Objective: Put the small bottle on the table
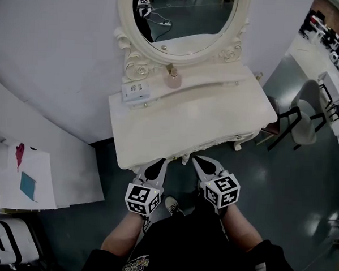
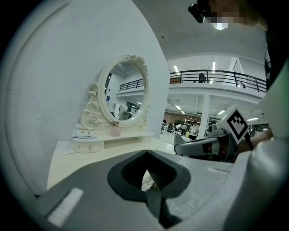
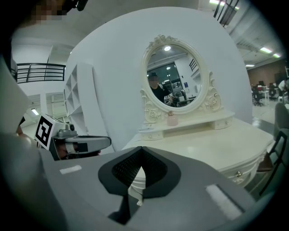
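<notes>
Holding both grippers low at the near edge of the table (image 1: 204, 120), you are showing the left gripper (image 1: 156, 166) and right gripper (image 1: 201, 162) with jaws together, nothing between them; the small bottle (image 1: 172, 79) is standing upright on the raised ledge (image 1: 217, 82) under the mirror (image 1: 184, 14), well apart from both; this is fitting a bottle awaiting pickup or one already set there; near it, be moving slowly, since it looks easily tipped.

Mirror (image 1: 184, 14) stands at rear of table (image 1: 204, 122), w/ shelf (image 1: 217, 83) below it. Small bottle (image 1: 173, 79) sits on shelf under mirror; flat box (image 1: 136, 92) on shelf, left of bottle. Left gripper (image 1: 154, 170) & right gripper (image 1: 205, 165) side by side at table front edge; chair (image 1: 303, 125) right of table.
</notes>
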Motion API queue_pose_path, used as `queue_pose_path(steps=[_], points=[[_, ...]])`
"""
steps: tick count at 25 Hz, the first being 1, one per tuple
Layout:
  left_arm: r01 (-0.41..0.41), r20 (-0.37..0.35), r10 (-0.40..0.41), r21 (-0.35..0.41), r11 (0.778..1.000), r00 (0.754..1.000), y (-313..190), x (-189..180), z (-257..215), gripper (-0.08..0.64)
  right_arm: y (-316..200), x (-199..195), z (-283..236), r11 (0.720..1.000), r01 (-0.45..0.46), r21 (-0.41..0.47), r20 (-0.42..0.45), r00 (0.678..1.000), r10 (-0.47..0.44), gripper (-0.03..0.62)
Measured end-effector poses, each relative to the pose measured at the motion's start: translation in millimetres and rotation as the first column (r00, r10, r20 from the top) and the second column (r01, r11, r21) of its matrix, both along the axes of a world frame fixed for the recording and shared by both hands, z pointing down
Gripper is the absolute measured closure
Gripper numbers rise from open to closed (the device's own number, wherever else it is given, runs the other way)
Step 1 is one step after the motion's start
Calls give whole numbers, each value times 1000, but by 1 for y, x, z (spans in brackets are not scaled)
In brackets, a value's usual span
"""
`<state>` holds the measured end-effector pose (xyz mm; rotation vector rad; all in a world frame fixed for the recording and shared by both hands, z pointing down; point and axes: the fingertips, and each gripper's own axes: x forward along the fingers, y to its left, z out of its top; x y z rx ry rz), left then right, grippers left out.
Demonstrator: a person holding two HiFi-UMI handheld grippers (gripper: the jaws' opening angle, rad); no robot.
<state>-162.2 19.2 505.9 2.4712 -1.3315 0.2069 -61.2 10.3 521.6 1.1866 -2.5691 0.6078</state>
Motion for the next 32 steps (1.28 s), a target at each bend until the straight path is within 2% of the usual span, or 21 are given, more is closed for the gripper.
queue_pose_path(steps=[32], points=[[48,-16,-48,-34,998,999,-4,-25,15,560,-9,-26,17,998,56,-35,-22,998,-57,565]])
